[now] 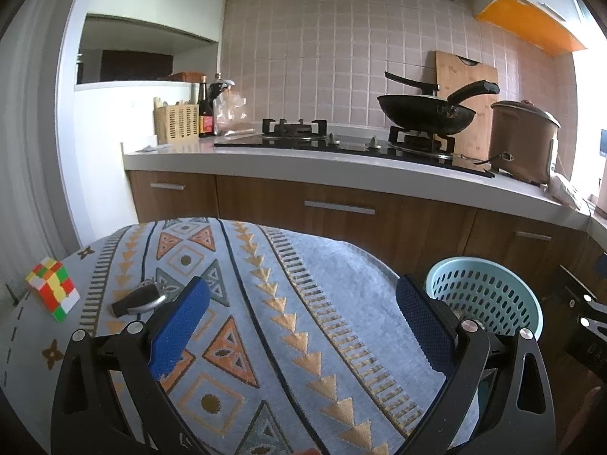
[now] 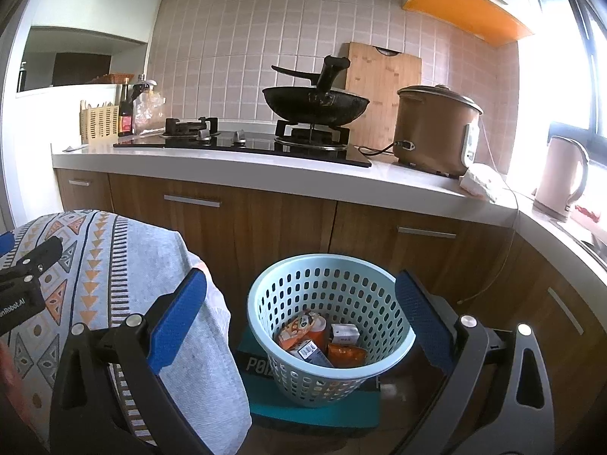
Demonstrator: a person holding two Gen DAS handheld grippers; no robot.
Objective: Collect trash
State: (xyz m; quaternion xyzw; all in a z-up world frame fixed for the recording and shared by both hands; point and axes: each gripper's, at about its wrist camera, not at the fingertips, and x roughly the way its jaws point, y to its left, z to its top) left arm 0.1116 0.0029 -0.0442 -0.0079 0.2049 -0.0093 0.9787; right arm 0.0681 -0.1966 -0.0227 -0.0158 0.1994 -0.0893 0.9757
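Note:
A light blue perforated basket (image 2: 334,303) stands on a teal box beside the table. Inside it lie an orange carton (image 2: 299,328), a small white box (image 2: 344,333) and an orange packet (image 2: 346,355). My right gripper (image 2: 299,314) hangs open just above and in front of the basket, nothing between its blue pads. My left gripper (image 1: 303,318) is open over the patterned tablecloth (image 1: 265,303), empty. The basket (image 1: 481,295) shows at the right in the left wrist view, behind the right pad. Part of the left gripper shows at the left edge of the right wrist view.
A colourful puzzle cube (image 1: 53,288) and a black car key (image 1: 138,301) lie on the table's left side. Behind runs a kitchen counter (image 2: 265,174) with a stove, a black wok (image 2: 315,104), a brown rice cooker (image 2: 436,129) and a kettle (image 2: 561,178).

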